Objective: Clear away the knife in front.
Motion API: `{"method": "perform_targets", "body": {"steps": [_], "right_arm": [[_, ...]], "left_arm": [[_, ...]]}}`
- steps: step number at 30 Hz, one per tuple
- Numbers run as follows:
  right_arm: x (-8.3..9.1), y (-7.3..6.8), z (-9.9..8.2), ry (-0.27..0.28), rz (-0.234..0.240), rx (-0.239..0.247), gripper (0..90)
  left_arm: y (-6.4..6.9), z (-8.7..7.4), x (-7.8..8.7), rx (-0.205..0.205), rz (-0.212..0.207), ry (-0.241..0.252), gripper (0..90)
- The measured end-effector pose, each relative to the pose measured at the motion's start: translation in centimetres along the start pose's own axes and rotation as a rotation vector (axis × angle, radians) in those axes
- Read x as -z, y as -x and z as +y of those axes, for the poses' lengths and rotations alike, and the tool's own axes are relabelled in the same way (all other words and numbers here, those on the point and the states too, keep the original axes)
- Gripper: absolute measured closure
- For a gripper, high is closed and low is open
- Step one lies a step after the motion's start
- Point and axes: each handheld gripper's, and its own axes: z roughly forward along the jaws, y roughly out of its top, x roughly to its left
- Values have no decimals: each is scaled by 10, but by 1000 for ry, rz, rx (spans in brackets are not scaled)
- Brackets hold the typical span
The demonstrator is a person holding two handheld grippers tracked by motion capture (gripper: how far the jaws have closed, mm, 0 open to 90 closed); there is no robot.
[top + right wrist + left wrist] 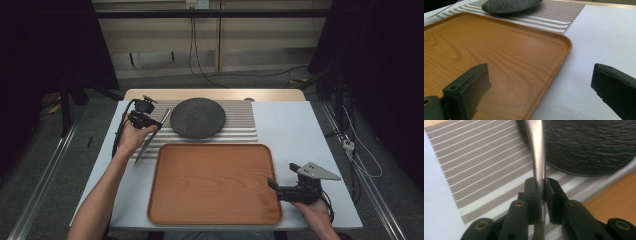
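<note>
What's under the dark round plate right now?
The dark round plate sits on the striped placemat, near the wooden tray. Whatever lies beneath its middle is covered.

A white-topped table (300,135) stands on a grey floor (75,145), flanked by metal rails (45,175). Behind it, a pale panelled wall (160,35) carries a socket (196,4) with black cables (192,45) hanging down. Both sides lie in darkness.

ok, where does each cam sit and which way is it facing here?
High view: above the person's side, looking forward and down on tray; both forearms show.
Left gripper view: rides the left gripper, looking along jaws clamping a metal utensil.
Right gripper view: rides the right gripper, jaws apart over the tray edge.
All share the black plate.
</note>
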Motion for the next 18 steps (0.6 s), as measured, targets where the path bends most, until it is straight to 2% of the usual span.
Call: {"method": "perform_targets", "body": {"steps": [5,14,18], "right_arm": [[0,0,0,-1,-1,3,15],[1,-1,0,2,-1,2,15],[1,-1,0,2,-4,1,16]], "left_arm": [[14,1,9,-24,-20,-1,800],[37,-4,22,-21,-43,25,800],[46,-8,24,-21,-55,18,800]]}}
